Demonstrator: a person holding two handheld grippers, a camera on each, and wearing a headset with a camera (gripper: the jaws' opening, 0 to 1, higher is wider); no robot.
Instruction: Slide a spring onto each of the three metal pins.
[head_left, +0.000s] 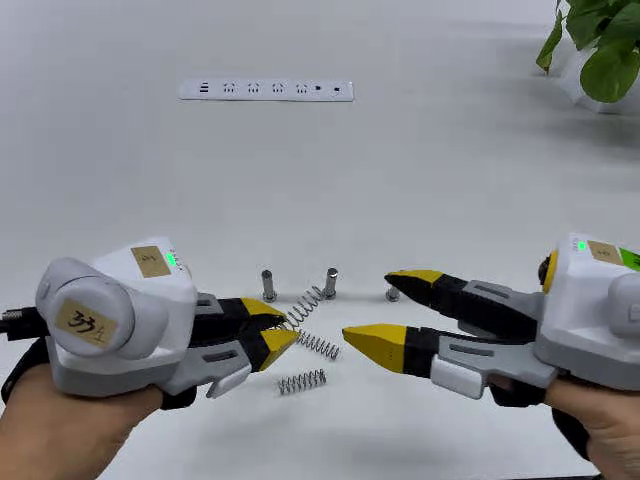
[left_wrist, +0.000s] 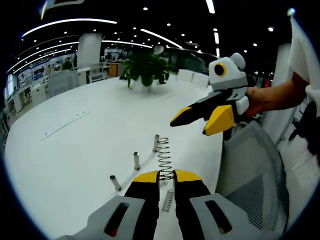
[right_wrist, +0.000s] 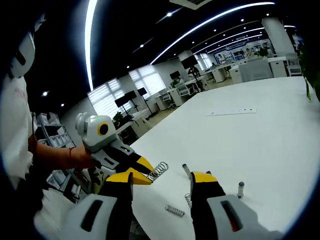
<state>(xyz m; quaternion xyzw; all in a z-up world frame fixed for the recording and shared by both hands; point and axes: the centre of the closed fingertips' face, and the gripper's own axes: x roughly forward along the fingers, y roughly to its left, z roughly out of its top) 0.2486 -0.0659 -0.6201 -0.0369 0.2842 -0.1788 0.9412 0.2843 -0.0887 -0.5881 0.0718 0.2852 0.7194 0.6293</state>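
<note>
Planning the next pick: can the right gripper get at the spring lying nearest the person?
Probably yes. The right gripper is open and empty, and that spring lies uncovered on the table, with nothing between them.

Shiny metal pins (head_left: 331, 281); thin wire spring (head_left: 306, 303); table (head_left: 400, 200) seemingly smooth, matt.

tan sticker (head_left: 87, 322) on the rear of the left claw (head_left: 283, 328) reads "33"; a second sticker (head_left: 151, 261) on top is illegible.
</note>
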